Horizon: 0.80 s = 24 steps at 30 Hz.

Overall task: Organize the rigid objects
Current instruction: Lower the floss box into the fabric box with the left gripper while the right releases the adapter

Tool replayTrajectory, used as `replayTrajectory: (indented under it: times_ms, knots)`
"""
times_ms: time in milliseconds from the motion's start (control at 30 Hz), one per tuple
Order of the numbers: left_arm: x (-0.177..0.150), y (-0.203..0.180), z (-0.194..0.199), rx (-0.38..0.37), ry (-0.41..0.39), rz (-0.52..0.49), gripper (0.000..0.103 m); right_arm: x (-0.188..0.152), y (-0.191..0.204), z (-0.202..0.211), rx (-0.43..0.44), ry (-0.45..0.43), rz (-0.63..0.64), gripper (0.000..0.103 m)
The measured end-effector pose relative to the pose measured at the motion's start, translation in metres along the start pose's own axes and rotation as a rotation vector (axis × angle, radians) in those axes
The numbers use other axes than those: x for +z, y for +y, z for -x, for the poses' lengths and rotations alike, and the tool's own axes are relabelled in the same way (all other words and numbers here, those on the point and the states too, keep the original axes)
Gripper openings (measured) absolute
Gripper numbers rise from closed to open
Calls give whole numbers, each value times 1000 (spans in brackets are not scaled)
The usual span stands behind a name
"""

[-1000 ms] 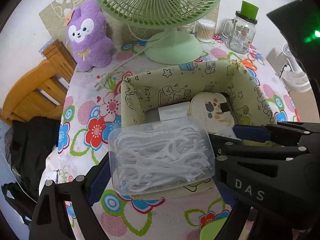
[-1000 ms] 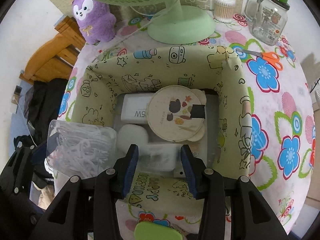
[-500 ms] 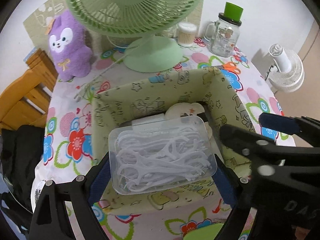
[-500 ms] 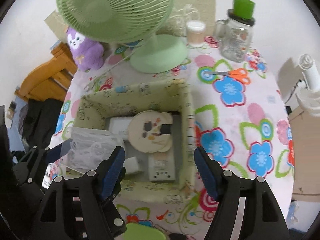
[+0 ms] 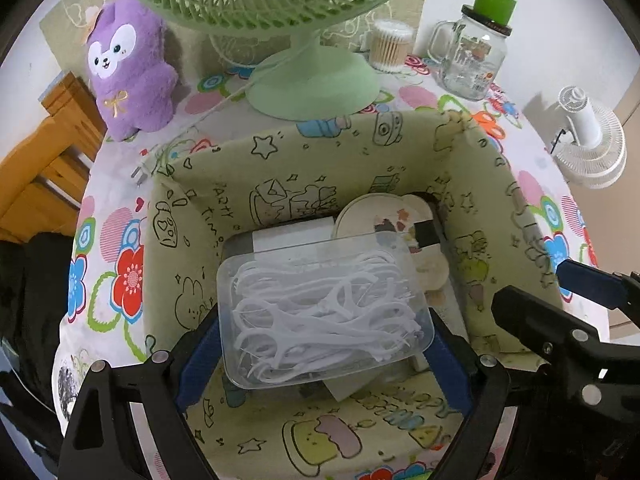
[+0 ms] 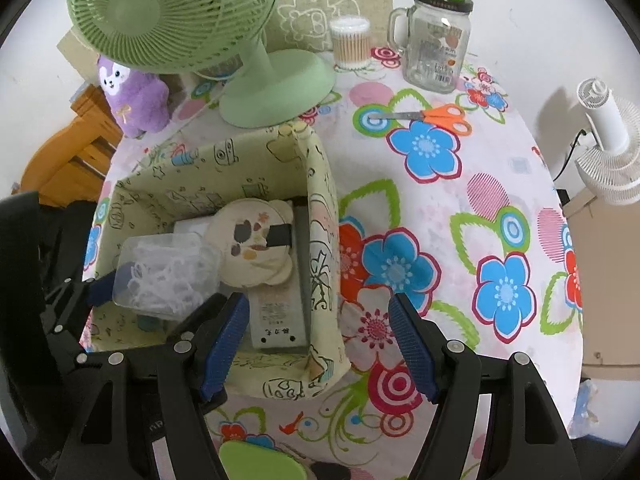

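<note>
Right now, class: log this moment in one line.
left gripper: holds floss-pick box over fabric bin | right gripper: open, empty

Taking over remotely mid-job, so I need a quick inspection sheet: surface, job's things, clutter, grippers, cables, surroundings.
Surface: table under a floral cloth.
Job's things: clear box of floss picks held over the fabric bin; round patterned case and white box inside the bin.
Clutter: green fan, purple plush, glass jar, cotton swab tub, orange scissors.
Grippers: left gripper shut on the floss box; right gripper open, empty.
Cables: fan cord and plug on the cloth.
Surroundings: white fan, wooden chair.
</note>
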State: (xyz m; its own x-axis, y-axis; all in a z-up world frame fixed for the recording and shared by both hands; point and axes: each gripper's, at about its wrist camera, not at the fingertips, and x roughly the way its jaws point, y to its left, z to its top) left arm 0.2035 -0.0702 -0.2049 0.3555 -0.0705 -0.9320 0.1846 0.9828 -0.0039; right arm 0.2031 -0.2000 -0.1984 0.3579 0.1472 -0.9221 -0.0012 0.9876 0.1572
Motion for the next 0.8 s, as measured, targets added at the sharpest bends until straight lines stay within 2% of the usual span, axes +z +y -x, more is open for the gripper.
replayTrajectory:
  times_ms: [333, 600, 800]
  knots:
    - [3, -5, -8, 32, -10, -18, 96, 4, 4, -11, 7, 20, 14, 77]
    - [1, -1, -1, -4, 7, -2, 101, 1, 1, -2, 4, 6, 7, 84]
    - [-6, 4, 21, -21, -16, 2, 102, -5, 1, 11, 0, -14, 4, 89]
